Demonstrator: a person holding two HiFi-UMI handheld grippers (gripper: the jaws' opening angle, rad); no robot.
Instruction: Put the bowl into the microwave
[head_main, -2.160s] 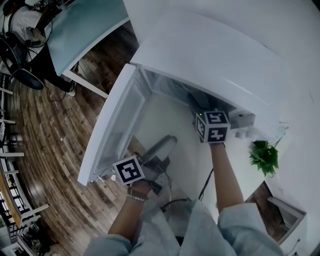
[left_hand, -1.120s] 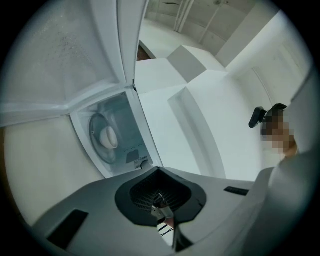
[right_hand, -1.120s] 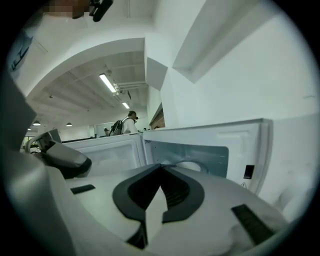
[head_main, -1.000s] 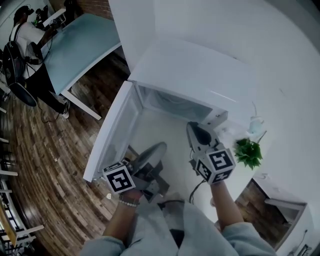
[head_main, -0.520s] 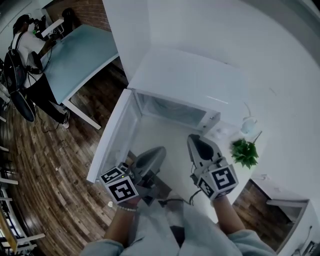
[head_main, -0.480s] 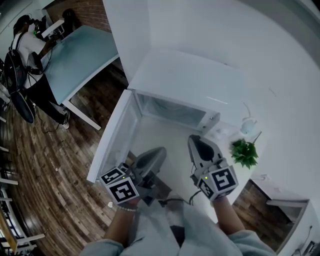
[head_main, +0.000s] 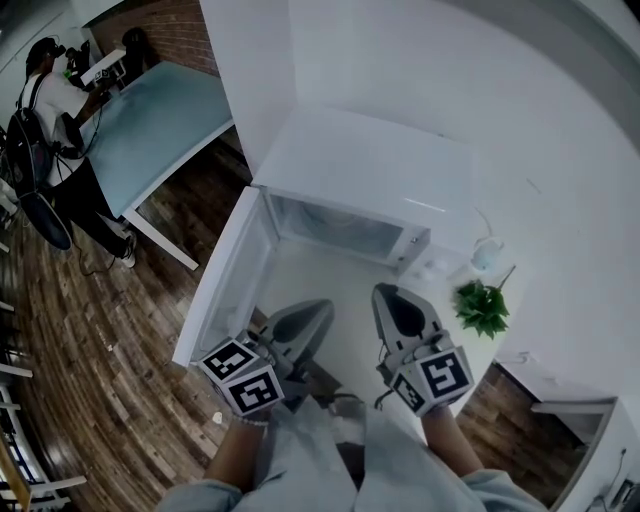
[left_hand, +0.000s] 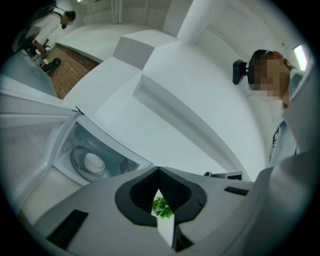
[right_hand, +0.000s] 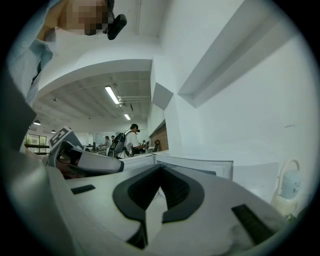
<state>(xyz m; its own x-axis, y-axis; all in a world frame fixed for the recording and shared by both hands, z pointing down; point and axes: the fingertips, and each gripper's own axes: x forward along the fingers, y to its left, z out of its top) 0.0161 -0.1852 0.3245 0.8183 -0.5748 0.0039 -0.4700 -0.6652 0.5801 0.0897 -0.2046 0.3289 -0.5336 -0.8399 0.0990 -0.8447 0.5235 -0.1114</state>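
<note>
Bowl (left_hand: 93, 162) is inside the microwave (left_hand: 107, 150), sitting on the round glass plate (left_hand: 79, 169); door (left_hand: 30, 127) is swung wide open to the left. Head view: white microwave (head_main: 370, 165) on a white counter (head_main: 330, 275), door (head_main: 225, 280) hanging open over the wood floor (head_main: 90, 300); the bowl can't be made out from here. Left gripper (head_main: 318, 308) and right gripper (head_main: 392, 298) are side by side in front of the opening, clear of it and apart from each other. Small plant (head_main: 482, 305) just right of the microwave, a pale bottle (head_main: 485, 255) behind it. Left gripper view: left gripper (left_hand: 158, 171) has its jaws closed tip to tip, nothing held; only the plant (left_hand: 161, 207) shows through the slot behind the tips. Right gripper view: right gripper (right_hand: 161, 168) is closed too and empty, with the left gripper (right_hand: 85, 160) at left, the microwave (right_hand: 200, 165) ahead, the bottle (right_hand: 287, 190) at far right, and a person (right_hand: 131, 135) in the background.
</note>
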